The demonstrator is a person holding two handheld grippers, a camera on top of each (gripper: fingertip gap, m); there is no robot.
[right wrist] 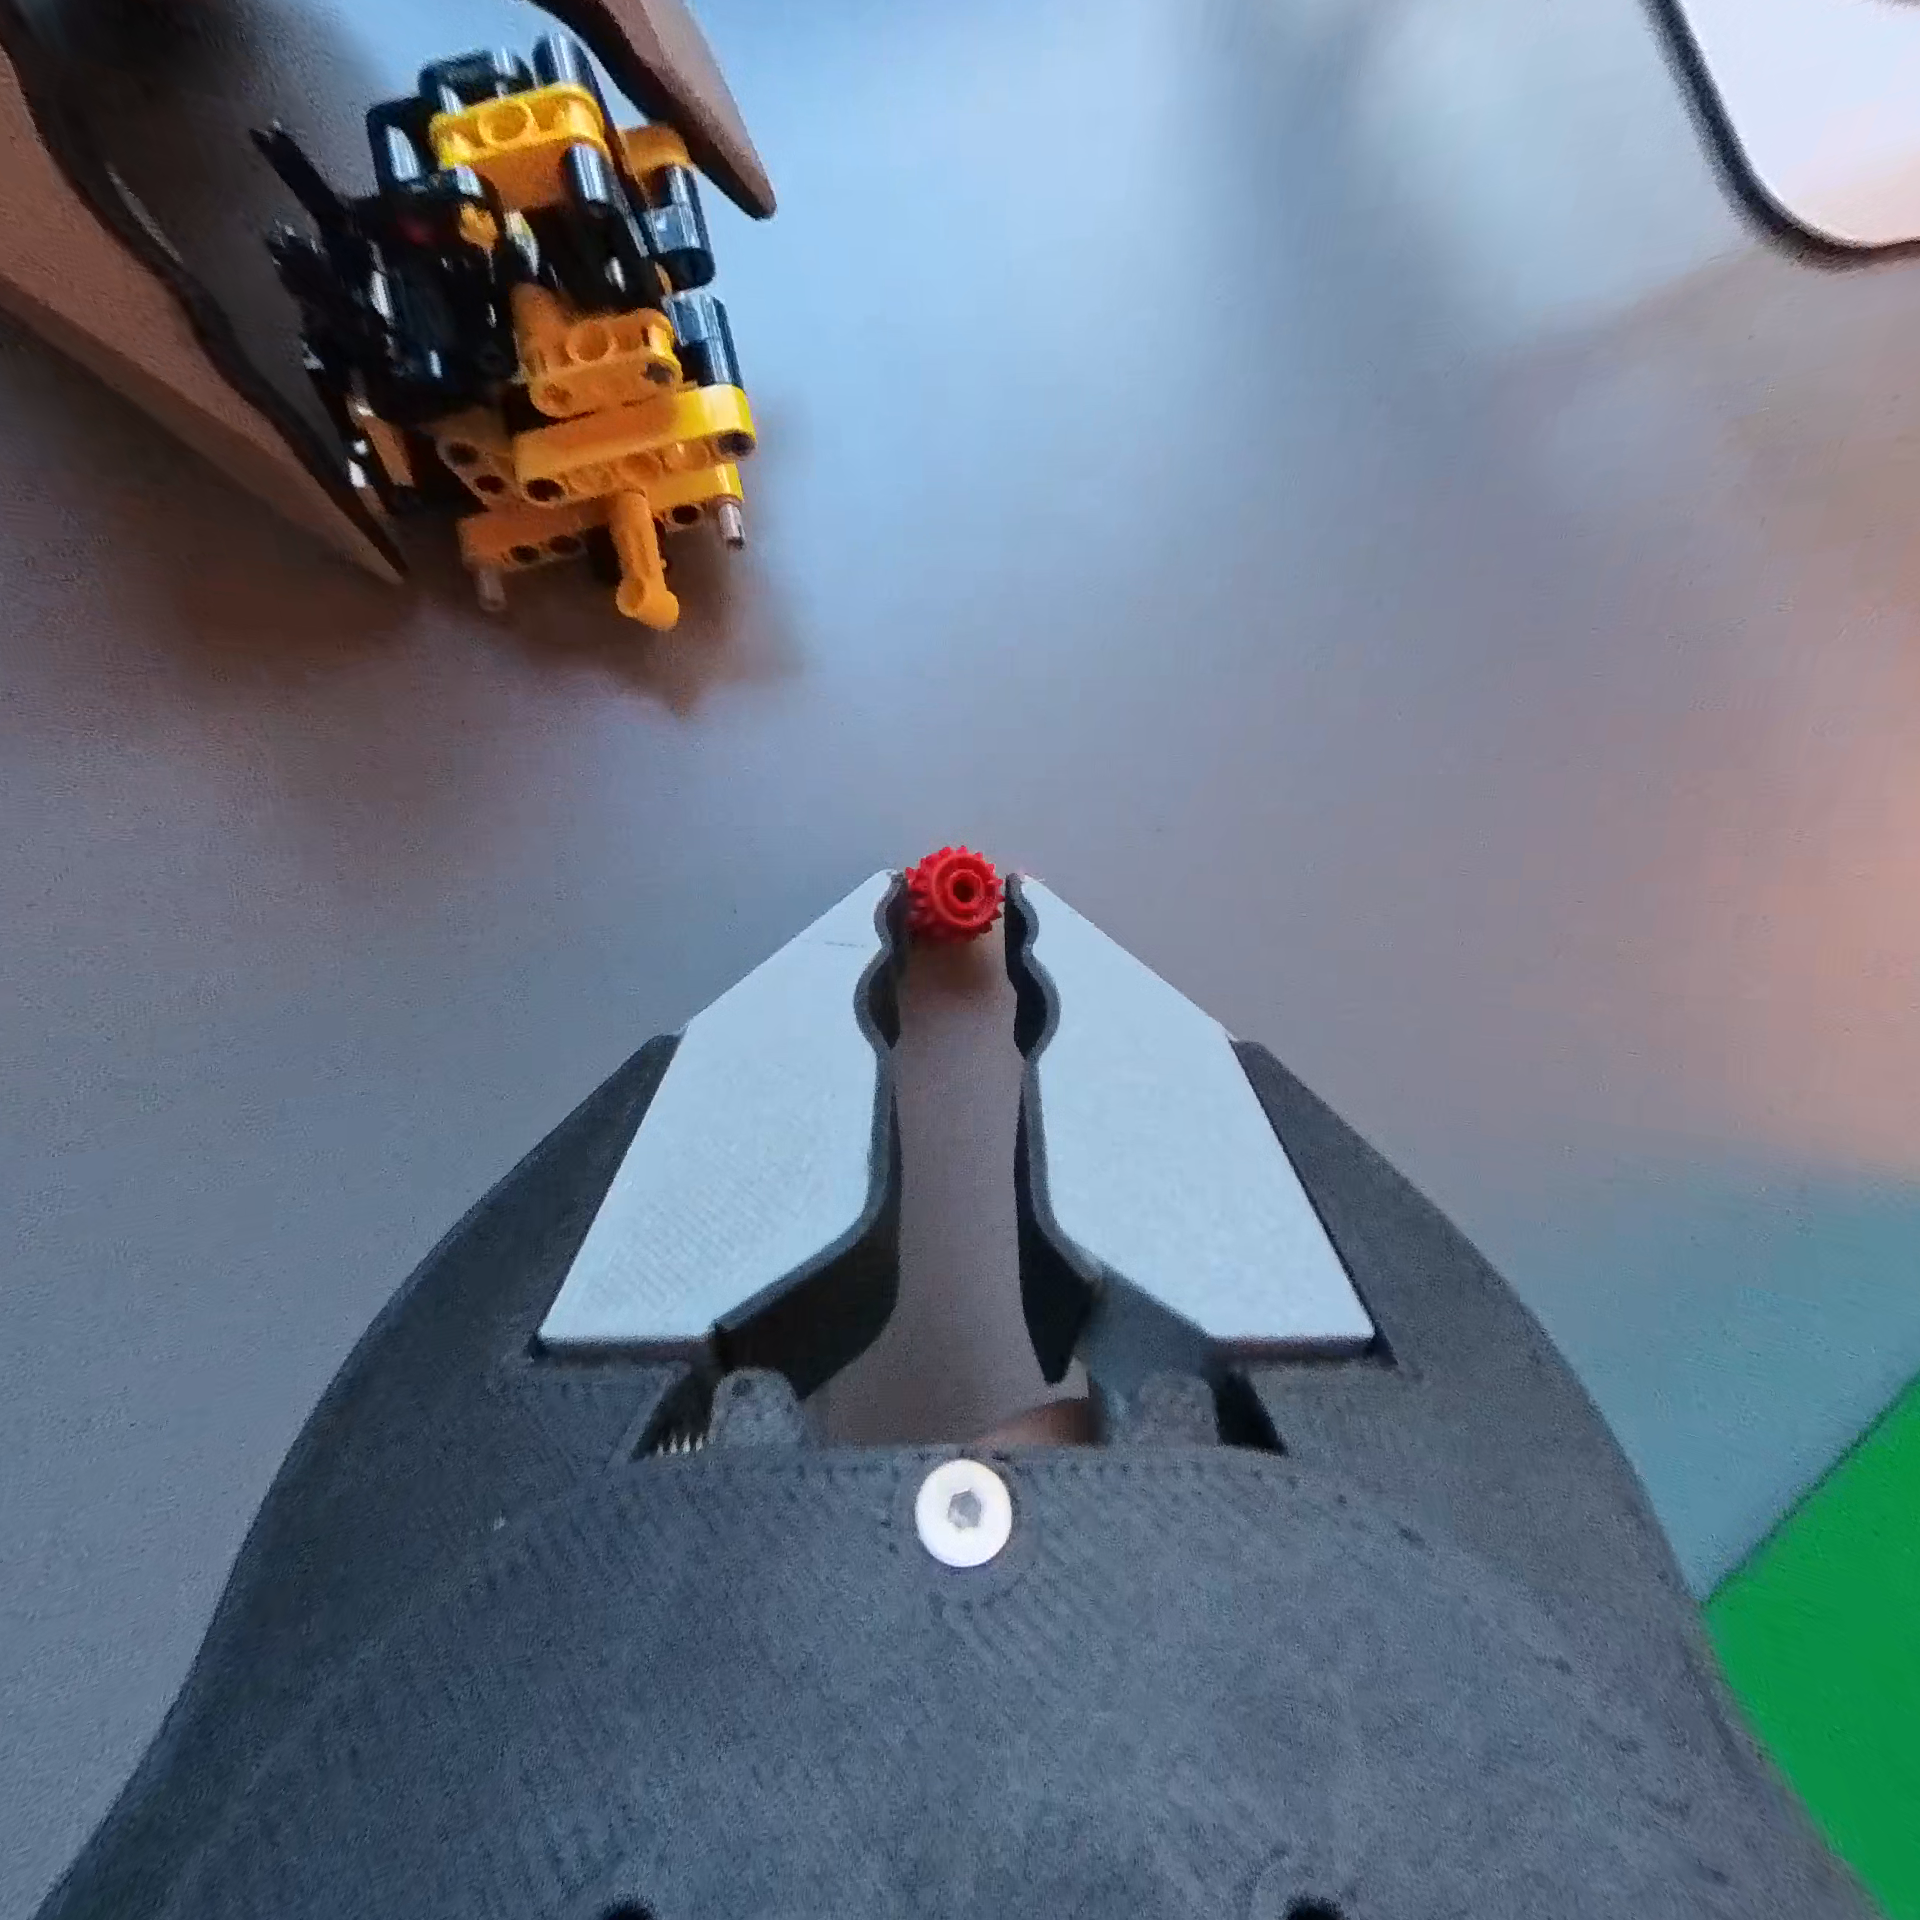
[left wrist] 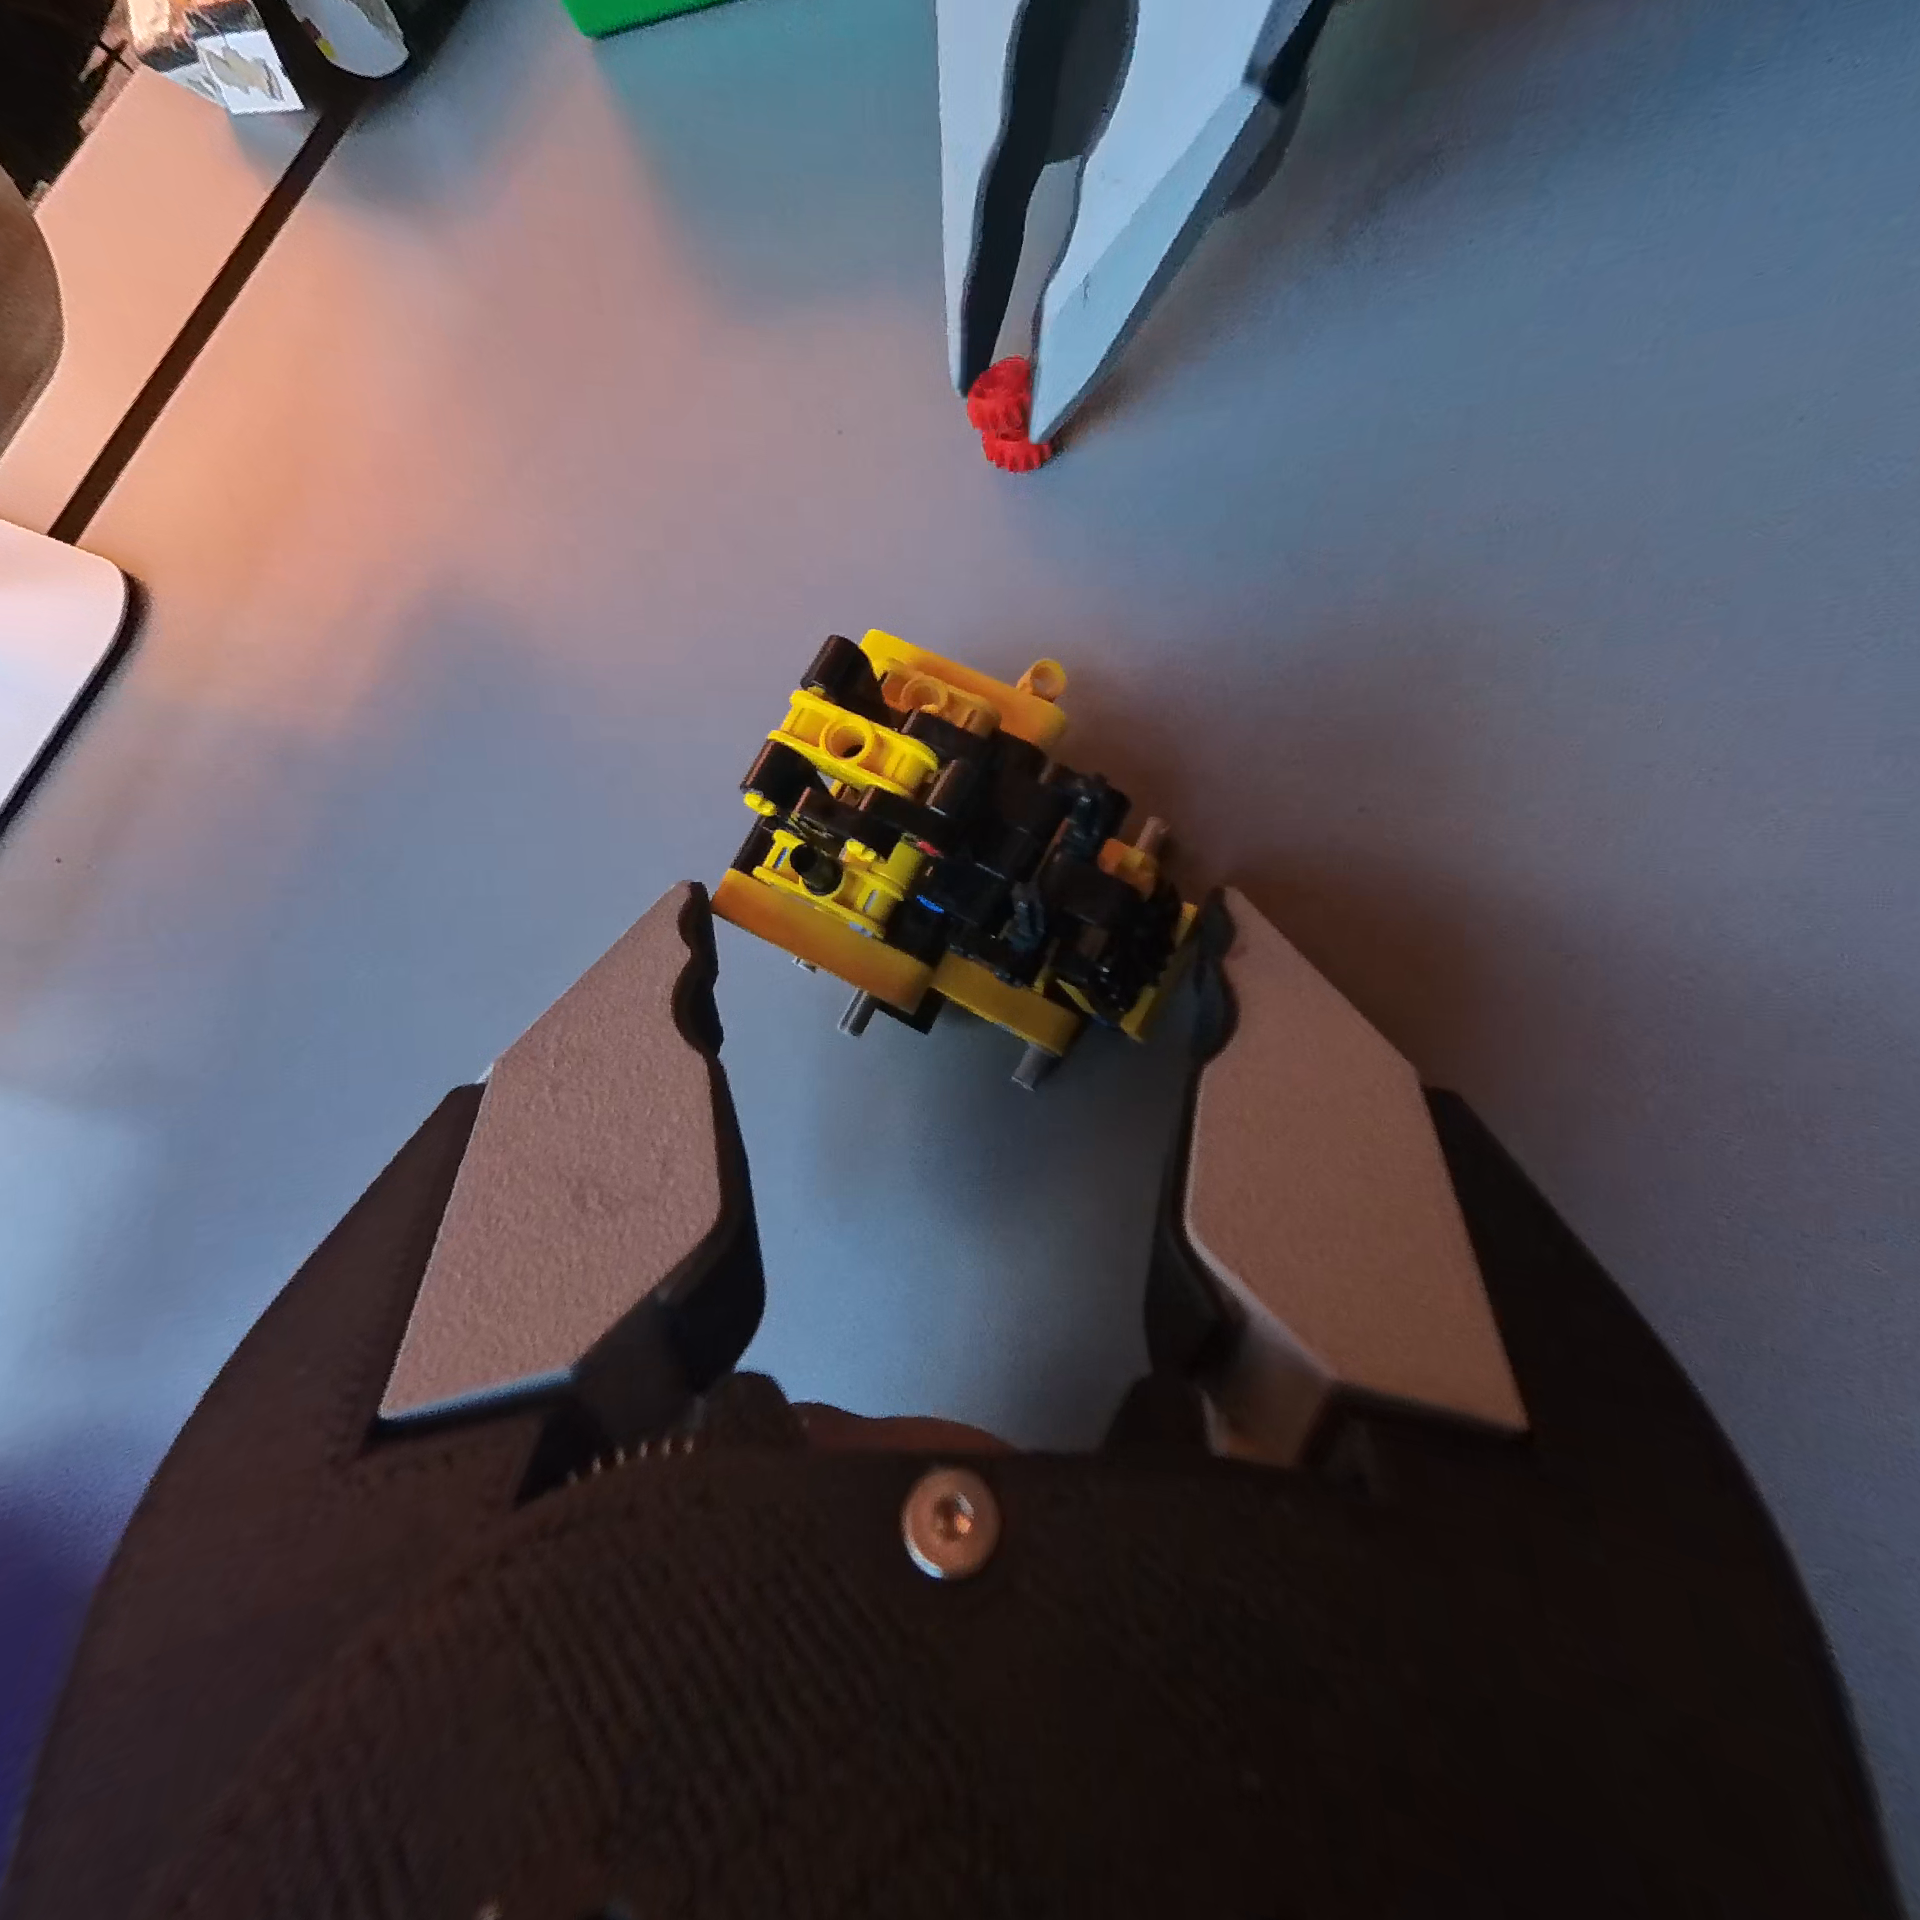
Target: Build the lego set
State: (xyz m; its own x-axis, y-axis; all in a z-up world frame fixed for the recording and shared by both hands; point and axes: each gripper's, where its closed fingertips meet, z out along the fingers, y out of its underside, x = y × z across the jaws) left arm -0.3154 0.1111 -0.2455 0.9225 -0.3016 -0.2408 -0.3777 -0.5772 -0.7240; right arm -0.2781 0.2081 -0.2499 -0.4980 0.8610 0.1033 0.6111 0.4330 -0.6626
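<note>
My right gripper (right wrist: 954, 883) is pinched on a small red gear (right wrist: 953, 894), held right at the fingertips, hub hole facing my camera. In the left wrist view the same red gear (left wrist: 1006, 414) sits at about 12 o'clock, fingertips down at the grey table (left wrist: 1507, 727); I can't tell whether it touches the surface.

My left gripper (left wrist: 956, 914) is spread wide around the near end of the yellow-and-black Technic assembly (left wrist: 935, 831), which sits dead centre of that view. The right-hand fingertip looks to be touching the model's side; the left-hand fingertip stands just beside it, with a sliver of gap. So: bracketing, not clearly clamped. From the right wrist view the assembly (right wrist: 540, 332) is at 10 o'clock, between the brown fingers (right wrist: 187, 343) of the left gripper.

Handling, my read:
- Gear: tiny, light, hard plastic, toothed rim. Teeth give some bite, but a tip-only pinch may let it pivot or pop out. Grip across the teeth and keep the hole clear for an axle.
- Assembly: light, stiff overall, but pinned parts and the thin grey axle ends (left wrist: 1029, 1070) sticking out could shift or get pushed in. Hold on the flat yellow beams at the sides, not on axles or the dangling yellow connector (right wrist: 644, 571).
- It may slide on the smooth table when pushed, so it needs bracing.

A green plate edge (right wrist: 1829, 1662) sits at 4 o'clock in the right wrist view, and a white rounded object (right wrist: 1849, 125) at 1 o'clock.
</note>
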